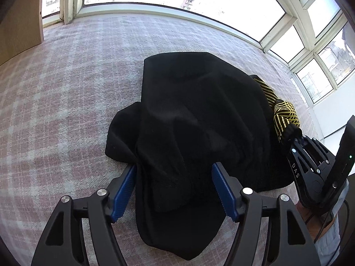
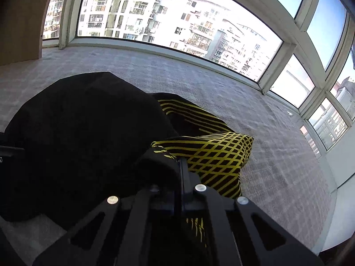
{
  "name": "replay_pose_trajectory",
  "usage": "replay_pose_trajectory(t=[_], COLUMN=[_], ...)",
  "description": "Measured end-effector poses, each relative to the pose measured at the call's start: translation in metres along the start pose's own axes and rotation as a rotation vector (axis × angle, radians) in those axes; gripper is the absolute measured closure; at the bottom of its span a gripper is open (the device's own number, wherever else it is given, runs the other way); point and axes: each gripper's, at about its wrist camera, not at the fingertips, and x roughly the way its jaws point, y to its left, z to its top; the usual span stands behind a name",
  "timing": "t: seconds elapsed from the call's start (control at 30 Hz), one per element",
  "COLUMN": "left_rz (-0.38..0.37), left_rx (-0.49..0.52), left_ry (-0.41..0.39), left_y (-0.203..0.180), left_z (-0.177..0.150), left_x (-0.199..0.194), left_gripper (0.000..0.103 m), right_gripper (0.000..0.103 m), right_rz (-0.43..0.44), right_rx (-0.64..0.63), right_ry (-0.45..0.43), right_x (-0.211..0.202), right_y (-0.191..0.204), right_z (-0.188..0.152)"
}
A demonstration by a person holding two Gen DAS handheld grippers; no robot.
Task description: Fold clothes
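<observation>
My left gripper [image 1: 174,188] spread wide astride black garment [image 1: 195,110] on checked carpet [image 1: 66,93], my right gripper [image 2: 177,168] clamped on its yellow-patterned sleeve [image 2: 217,153].

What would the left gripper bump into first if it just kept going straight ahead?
Probably the black garment: the left gripper has its jaws open, with a fold of that cloth already lying between them. Whether they touch it is unclear.

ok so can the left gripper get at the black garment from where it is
Probably yes: the left gripper is open, and a fold of the black garment already lies between its blue pads, with nothing in the way.
</observation>
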Motion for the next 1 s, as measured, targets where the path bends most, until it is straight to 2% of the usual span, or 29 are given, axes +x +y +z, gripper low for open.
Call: replay_pose_trajectory(t=[0.17, 0.27, 0.43, 0.53, 0.63, 0.73, 0.9, 1.0], left_rz=[0.012, 0.020, 0.031, 0.036, 0.064, 0.061, -0.053, -0.037], left_rx=[0.001, 0.017, 0.069, 0.104, 0.080, 0.042, 0.018, 0.025], left_ry=[-0.005, 0.010, 0.037, 0.026, 0.034, 0.040, 0.047, 0.063], left_y=[0.003, 0.002, -0.010, -0.013, -0.001, 0.014, -0.005, -0.010], left_z=[-0.001, -0.006, -0.022, -0.030, -0.039, -0.038, -0.026, -0.024], left_x=[-0.012, -0.014, -0.015, -0.024, -0.030, -0.035, -0.025, -0.015], left_gripper=[0.038, 0.036, 0.036, 0.036, 0.034, 0.035, 0.033, 0.028], right_gripper=[0.100, 0.100, 0.100, 0.100, 0.100, 0.100, 0.100, 0.100], right_rz=[-0.012, -0.008, -0.015, -0.013, -0.003, 0.013, 0.034, 0.038], right_rx=[0.210, 0.357, 0.526, 0.570, 0.578, 0.580, 0.582, 0.584], right_ry=[-0.028, 0.013, 0.085, 0.079, 0.048, 0.028, 0.035, 0.043], right_x=[-0.030, -0.034, -0.031, -0.035, -0.043, -0.044, -0.039, -0.036], right_y=[-0.053, -0.090, -0.131, -0.141, -0.143, -0.144, -0.143, -0.143], right_z=[-0.006, -0.024, -0.060, -0.065, -0.058, -0.050, -0.047, -0.049])
